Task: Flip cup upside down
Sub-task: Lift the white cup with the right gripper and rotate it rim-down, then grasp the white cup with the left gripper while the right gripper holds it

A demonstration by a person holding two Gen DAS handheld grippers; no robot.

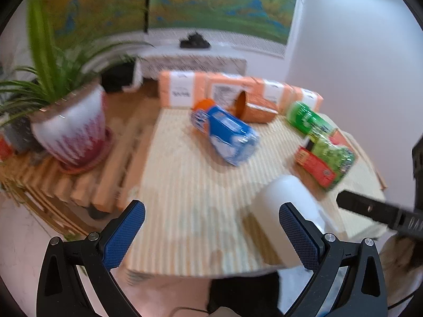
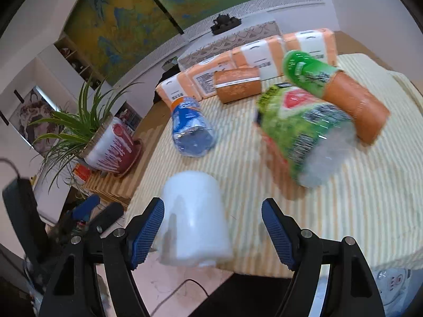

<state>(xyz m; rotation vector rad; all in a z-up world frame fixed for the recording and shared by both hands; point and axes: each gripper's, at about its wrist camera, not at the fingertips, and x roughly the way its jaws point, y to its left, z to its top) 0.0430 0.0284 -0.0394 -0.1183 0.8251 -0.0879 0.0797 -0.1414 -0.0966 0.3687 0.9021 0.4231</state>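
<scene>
A white cup (image 2: 194,218) stands on the striped mat near the table's front edge, its closed end up and its wider end down. My right gripper (image 2: 212,235) is open; the cup sits between its blue fingers, close to the left one. In the left wrist view the cup (image 1: 284,211) is low at the right, just behind my left gripper's right finger (image 1: 298,235). My left gripper (image 1: 211,235) is open and empty over the mat's front. The right gripper's black finger (image 1: 370,208) shows at the right edge.
On the mat (image 1: 185,185) lie a blue-labelled bottle (image 1: 227,134), a green-labelled bottle (image 1: 320,134) and an orange cup on its side (image 1: 242,105). Orange tissue packs (image 1: 222,89) line the back. A potted plant (image 1: 71,129) stands at the left on wooden slats.
</scene>
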